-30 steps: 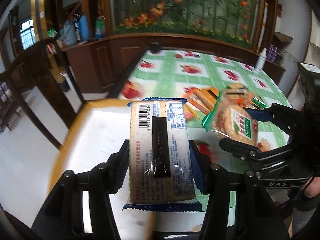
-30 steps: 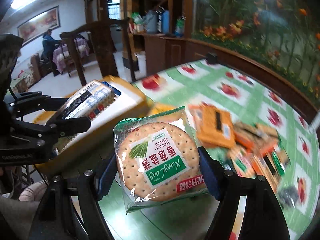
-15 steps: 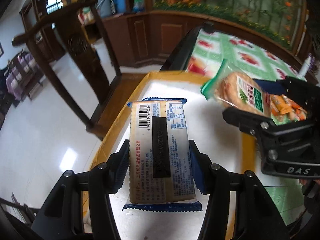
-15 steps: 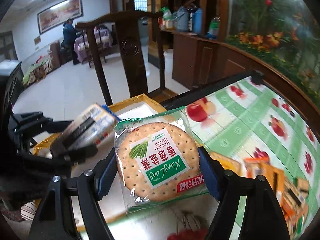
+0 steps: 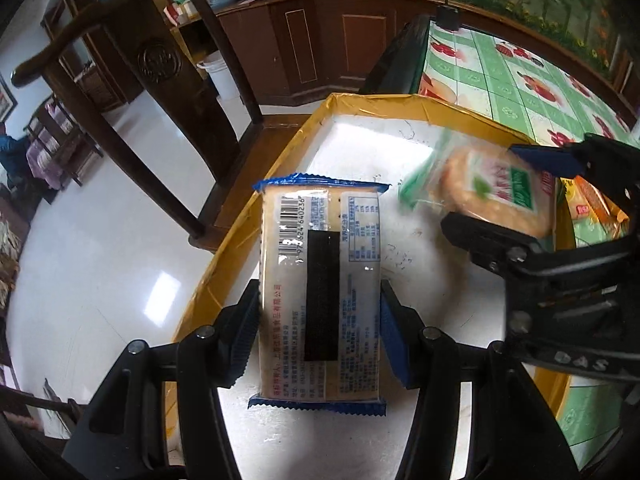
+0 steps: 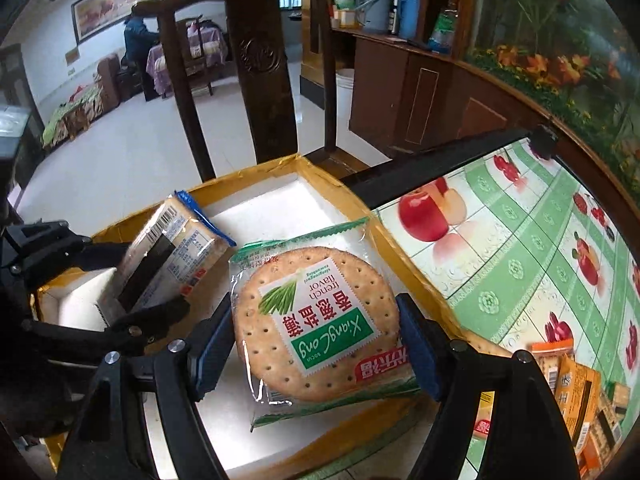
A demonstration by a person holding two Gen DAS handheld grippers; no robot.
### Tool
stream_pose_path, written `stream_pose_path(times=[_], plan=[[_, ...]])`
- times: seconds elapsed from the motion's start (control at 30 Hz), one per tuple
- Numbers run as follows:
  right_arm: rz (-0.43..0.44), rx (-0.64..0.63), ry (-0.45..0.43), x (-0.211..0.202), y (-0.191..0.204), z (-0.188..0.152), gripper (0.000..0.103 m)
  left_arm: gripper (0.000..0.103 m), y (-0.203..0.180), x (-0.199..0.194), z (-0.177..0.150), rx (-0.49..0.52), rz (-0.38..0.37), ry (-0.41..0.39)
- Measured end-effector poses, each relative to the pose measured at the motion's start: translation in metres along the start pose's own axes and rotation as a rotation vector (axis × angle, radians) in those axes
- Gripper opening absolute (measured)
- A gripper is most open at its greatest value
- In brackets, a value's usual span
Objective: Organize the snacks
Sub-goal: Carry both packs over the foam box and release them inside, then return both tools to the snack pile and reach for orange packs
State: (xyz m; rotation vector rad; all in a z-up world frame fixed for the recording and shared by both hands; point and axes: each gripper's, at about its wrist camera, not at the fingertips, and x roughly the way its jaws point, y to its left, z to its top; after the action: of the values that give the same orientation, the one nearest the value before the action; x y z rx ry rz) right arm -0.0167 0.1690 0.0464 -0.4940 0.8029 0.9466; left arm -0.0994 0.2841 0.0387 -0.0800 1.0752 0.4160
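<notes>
My left gripper (image 5: 320,336) is shut on a blue-edged cracker pack (image 5: 320,292), barcode side up, held over the white-lined box with yellow taped rim (image 5: 224,264). My right gripper (image 6: 316,340) is shut on a round biscuit pack with a green label (image 6: 316,320), also held over the box (image 6: 276,172). The biscuit pack shows blurred at the right of the left wrist view (image 5: 496,188). The cracker pack shows at the left of the right wrist view (image 6: 172,256). The box floor under both packs is bare white.
A dark wooden chair (image 5: 152,80) stands just beyond the box. The table with green fruit-print cloth (image 6: 520,264) lies to the right, with several orange snack packs (image 6: 576,392) on it. White tiled floor (image 5: 80,264) lies to the left.
Both grippers have swung left from over the table to over the box, each still holding its pack. The chair and floor have come into view.
</notes>
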Motion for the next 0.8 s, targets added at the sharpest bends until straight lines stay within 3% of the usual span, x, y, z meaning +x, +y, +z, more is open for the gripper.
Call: stream_pose_path(times=[0.13, 0.27, 0.53, 0.8], plan=[[0.009, 0.034, 0.023, 0.004, -0.004, -0.001, 0.080, 0.071, 0.005, 0.002, 0.002, -0.030, -0.013, 0.014], [0.002, 0.046, -0.011, -0.013, -0.008, -0.005, 0.080, 0.081, 0.008, -0.007, 0.002, -0.052, -0.013, -0.015], [0.026, 0.129, -0.073, -0.050, -0.024, -0.025, 0.081, 0.089, 0.008, -0.044, -0.009, -0.084, -0.030, -0.110], [-0.083, 0.143, -0.087, -0.084, -0.042, -0.055, 0.081, 0.090, -0.009, -0.074, -0.020, -0.082, -0.084, -0.162]])
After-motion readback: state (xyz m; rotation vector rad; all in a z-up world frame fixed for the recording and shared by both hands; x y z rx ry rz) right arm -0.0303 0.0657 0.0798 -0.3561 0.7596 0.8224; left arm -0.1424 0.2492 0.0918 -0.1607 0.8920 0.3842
